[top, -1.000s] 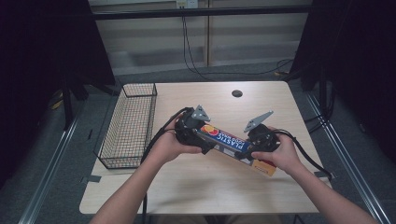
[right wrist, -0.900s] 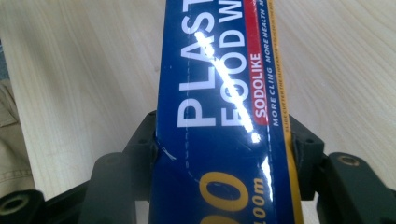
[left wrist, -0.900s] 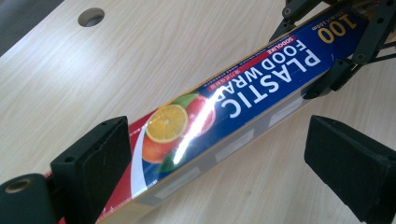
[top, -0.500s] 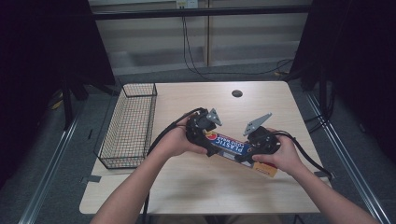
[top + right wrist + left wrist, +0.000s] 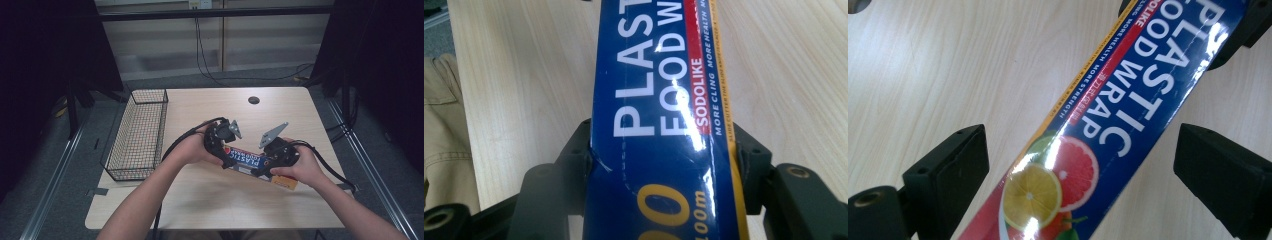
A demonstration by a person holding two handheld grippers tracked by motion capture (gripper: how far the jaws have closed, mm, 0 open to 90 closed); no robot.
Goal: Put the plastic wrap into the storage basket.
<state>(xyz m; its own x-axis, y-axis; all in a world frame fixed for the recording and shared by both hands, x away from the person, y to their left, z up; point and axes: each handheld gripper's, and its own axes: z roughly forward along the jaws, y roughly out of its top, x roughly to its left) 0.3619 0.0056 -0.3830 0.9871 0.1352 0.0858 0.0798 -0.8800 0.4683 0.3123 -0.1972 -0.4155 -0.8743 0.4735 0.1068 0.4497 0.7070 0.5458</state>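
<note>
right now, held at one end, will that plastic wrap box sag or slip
Probably stays stiff: the plastic wrap box is a long straight carton. Its glossy face shows glare, so it may slip. With the right tongs at one end, it could droop.

Plastic wrap box (image 5: 1108, 120): glossy printed card, smooth, with glare streaks on the blue face between the left gripper (image 5: 1083, 165) jaws. Jaw pads: matt black plastic, finely grained. Table (image 5: 948, 65) beneath the jaws: pale wood-grain laminate, satin finish. Wire basket (image 5: 137, 135): thin dark metal mesh.
</note>
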